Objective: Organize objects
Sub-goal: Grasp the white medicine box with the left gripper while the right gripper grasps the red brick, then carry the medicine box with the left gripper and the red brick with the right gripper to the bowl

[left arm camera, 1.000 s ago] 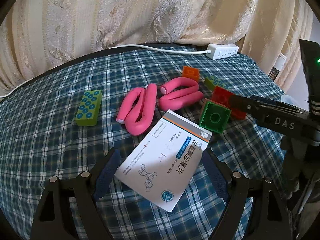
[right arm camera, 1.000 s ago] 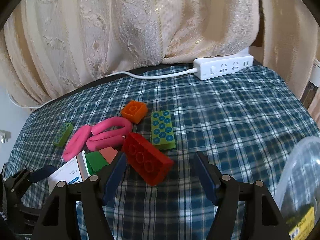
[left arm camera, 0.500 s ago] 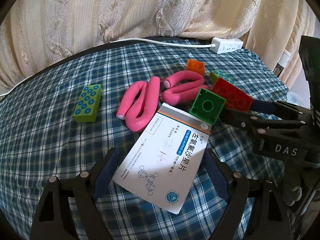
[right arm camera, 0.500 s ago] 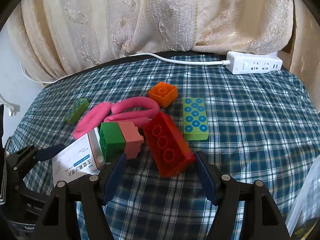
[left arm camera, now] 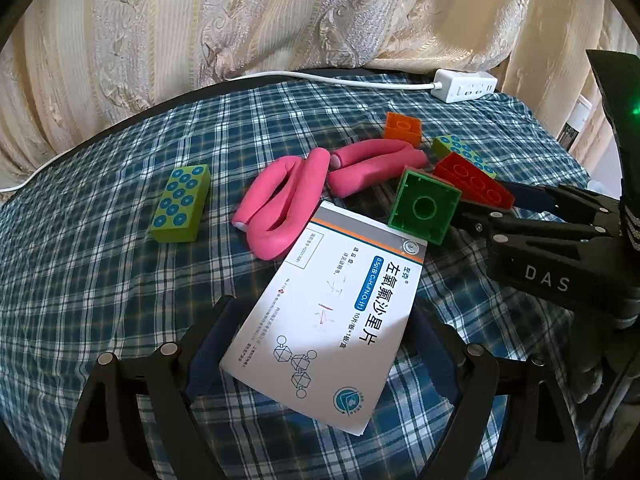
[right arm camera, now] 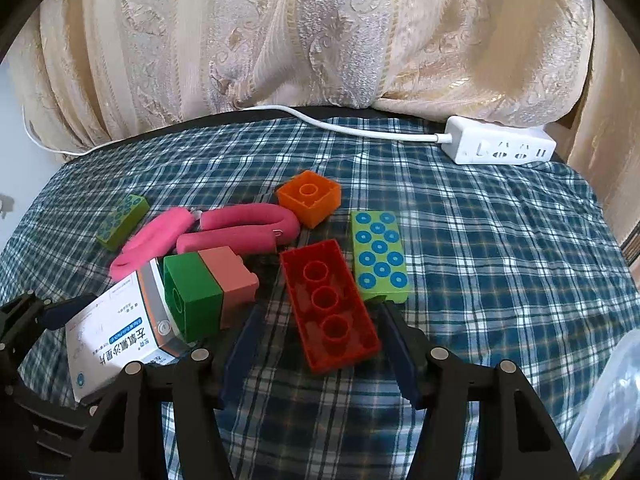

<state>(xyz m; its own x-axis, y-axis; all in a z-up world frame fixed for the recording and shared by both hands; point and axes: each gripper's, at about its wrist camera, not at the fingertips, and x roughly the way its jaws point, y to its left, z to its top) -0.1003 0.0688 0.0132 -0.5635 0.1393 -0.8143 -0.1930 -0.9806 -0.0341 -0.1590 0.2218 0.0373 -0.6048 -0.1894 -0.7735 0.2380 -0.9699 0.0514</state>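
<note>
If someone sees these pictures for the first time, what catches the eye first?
Probably the white medicine box between the left gripper fingers, lying on the plaid cloth. Next, the red brick lying upside down between the right gripper fingers, beside the bent pink foam rollers.

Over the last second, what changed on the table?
The right gripper advanced until its fingers flank the red brick, not visibly clamped. The left gripper eased in around the medicine box. Pink rollers and the other bricks stayed put.
</note>
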